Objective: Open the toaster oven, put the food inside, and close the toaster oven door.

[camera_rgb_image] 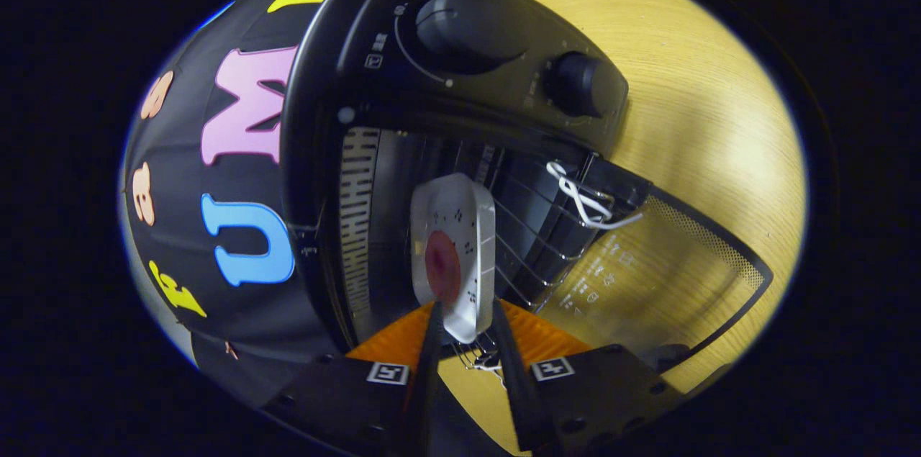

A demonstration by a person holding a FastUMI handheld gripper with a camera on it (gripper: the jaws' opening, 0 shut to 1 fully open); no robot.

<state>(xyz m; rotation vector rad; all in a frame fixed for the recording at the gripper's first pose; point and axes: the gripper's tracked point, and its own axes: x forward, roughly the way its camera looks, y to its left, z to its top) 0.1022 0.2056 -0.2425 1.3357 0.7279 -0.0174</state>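
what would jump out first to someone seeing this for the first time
The white plate with a reddish piece of food stands out first, held at its near edge by the hand-held gripper, fingers on either side, and reaching into the open black toaster oven. Next come the oven's two big knobs beyond the plate, and its glass door folded open over the wooden table.
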